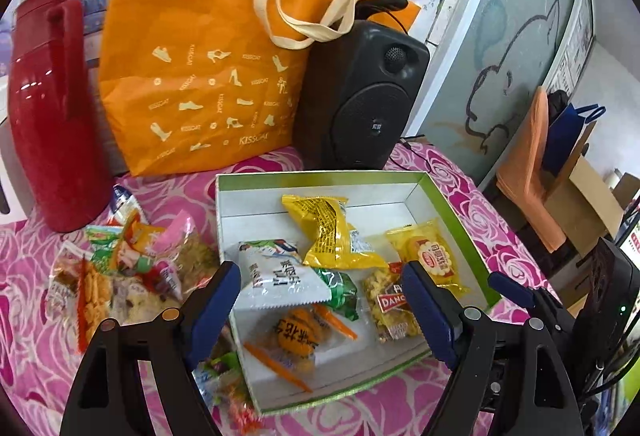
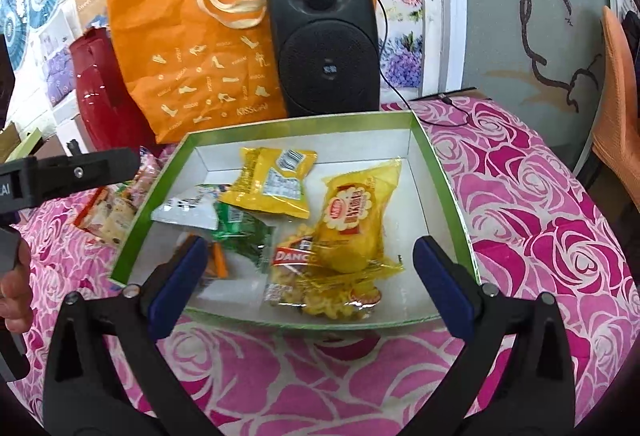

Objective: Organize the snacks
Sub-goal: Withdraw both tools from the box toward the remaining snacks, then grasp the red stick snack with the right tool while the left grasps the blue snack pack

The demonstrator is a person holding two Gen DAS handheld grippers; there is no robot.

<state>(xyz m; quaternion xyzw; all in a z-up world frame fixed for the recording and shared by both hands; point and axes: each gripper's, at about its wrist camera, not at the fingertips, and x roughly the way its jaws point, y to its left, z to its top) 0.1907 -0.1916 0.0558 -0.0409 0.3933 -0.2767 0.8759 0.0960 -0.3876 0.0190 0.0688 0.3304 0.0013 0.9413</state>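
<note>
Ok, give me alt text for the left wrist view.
Open left gripper hangs over a green box holding six snack packets, with a loose snack pile on the pink cloth to its left. Behind stand a red jug, orange bag and speaker.

An orange tote bag (image 1: pixel 200 76) stands between a red thermos jug (image 1: pixel 48 108) and a black speaker (image 1: pixel 360 92) on the table (image 1: pixel 460 172).

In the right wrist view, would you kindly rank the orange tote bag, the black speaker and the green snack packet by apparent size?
1. orange tote bag
2. black speaker
3. green snack packet, smallest despite lying nearest the camera
</note>
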